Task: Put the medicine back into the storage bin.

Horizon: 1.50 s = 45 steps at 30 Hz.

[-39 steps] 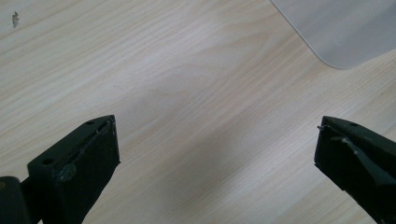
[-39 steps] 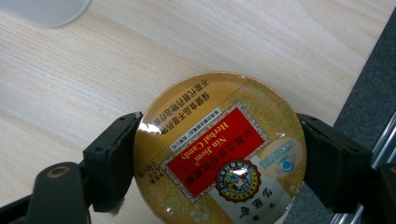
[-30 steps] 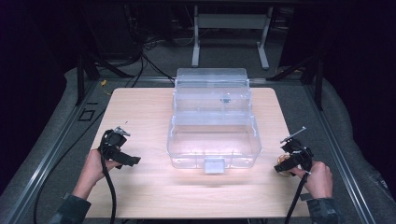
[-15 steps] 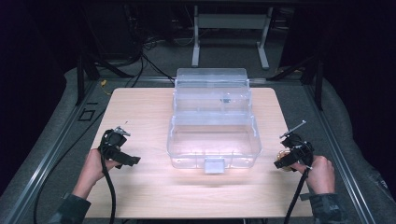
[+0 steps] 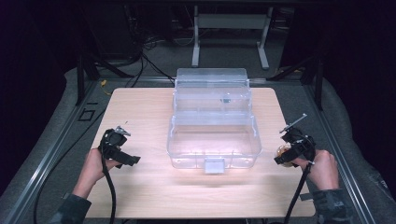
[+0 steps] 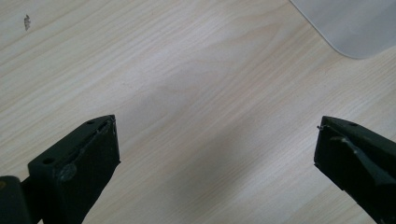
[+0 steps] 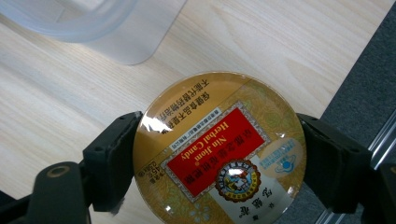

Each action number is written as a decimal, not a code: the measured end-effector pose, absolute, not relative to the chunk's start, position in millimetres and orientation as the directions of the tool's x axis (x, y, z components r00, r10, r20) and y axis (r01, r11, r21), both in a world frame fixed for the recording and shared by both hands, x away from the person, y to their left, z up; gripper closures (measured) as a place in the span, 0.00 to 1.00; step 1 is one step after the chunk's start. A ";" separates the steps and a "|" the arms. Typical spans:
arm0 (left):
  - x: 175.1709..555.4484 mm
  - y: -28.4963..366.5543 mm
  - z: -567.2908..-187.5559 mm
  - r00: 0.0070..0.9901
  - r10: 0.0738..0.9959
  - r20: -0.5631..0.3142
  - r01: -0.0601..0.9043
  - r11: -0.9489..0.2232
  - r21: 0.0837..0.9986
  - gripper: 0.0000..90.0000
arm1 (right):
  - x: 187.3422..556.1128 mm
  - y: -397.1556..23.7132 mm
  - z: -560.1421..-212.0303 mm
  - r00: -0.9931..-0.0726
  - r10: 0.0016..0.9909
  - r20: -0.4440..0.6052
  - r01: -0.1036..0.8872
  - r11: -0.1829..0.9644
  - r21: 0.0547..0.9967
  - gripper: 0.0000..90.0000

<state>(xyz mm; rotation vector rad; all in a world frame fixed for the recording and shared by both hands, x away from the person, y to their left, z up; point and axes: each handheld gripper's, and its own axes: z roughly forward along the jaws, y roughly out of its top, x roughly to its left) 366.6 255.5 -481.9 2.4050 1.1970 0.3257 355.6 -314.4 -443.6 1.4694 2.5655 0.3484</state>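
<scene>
At the right edge of the surface [image 5: 140, 196], your right tool [image 7: 219, 154] clamps the round candy tin [image 7: 219, 149] across its rim, ready to carry toward the open clear box [image 5: 212, 135]. Your left tool [image 6: 215, 154] waits with jaws apart, holding nothing.

Two handheld grippers: left gripper [image 5: 128, 156]; right gripper [image 5: 286, 154]; two hands: left hand [image 5: 93, 165]; right hand [image 5: 322, 169]; one round candy tin [image 7: 219, 147], gold with a red label; one clear plastic box [image 5: 212, 135], lid raised; one wooden table [image 5: 140, 112]; two trailing black cables.
</scene>
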 end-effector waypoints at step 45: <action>371.2 247.9 -479.2 0.604 0.797 0.011 0.696 -0.534 0.480 0.00 | 398.8 -234.0 -392.3 -0.641 0.767 -0.037 0.727 0.622 0.291 0.22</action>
